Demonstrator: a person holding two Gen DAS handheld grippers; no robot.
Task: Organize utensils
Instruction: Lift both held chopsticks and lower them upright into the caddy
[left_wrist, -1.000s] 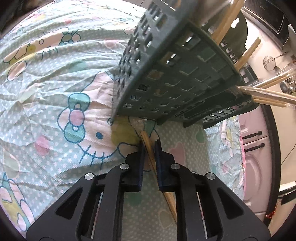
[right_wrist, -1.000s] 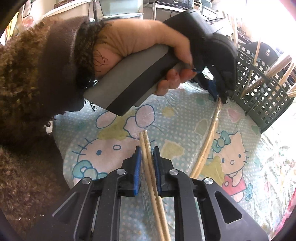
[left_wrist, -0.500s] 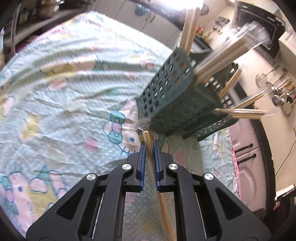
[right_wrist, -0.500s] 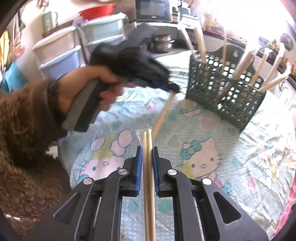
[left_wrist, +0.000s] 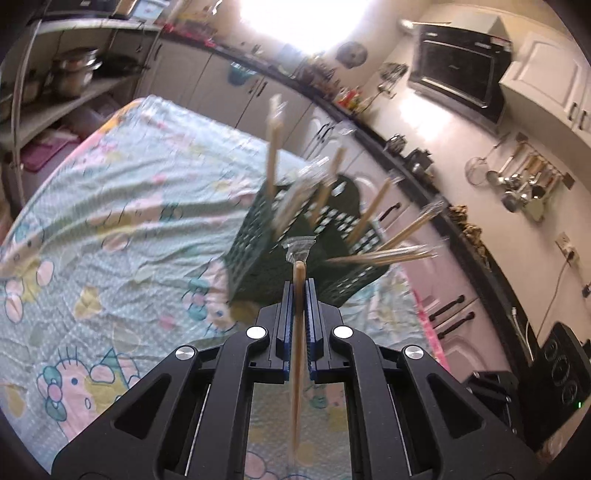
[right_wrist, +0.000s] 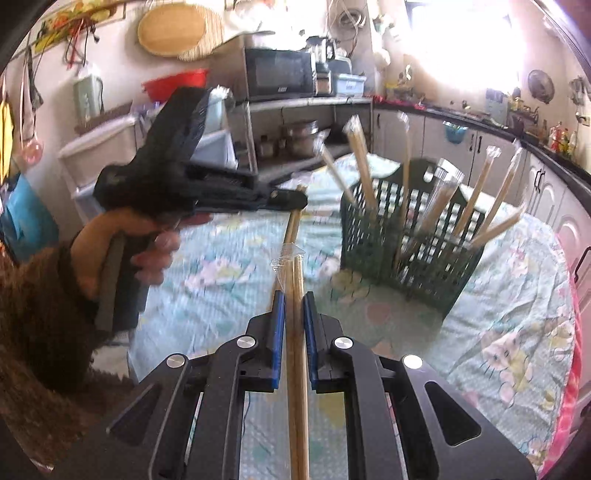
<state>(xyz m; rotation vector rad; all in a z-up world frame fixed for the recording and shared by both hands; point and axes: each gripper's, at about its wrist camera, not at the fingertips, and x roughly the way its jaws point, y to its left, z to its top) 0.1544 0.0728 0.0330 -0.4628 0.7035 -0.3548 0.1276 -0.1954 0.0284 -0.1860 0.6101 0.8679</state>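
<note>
A: What is each hand carrying?

B: The left gripper (left_wrist: 299, 291) is clamping one wrapped pair of chopsticks (left_wrist: 297, 332); the right gripper (right_wrist: 293, 306) is pinching another wrapped pair (right_wrist: 295, 332). Both pairs are hanging clear of the tablecloth (left_wrist: 110, 206).

A: And the target?

B: The green basket (right_wrist: 406, 258) is standing ahead, already bristling with sticks. I'm judging it best to tip each pair upright, aim for a gap, and drop one at a time.

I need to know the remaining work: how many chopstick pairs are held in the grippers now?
2. One pair is in the left gripper; the other pair is in the right gripper. Both are above the tablecloth, short of the green basket.
</note>
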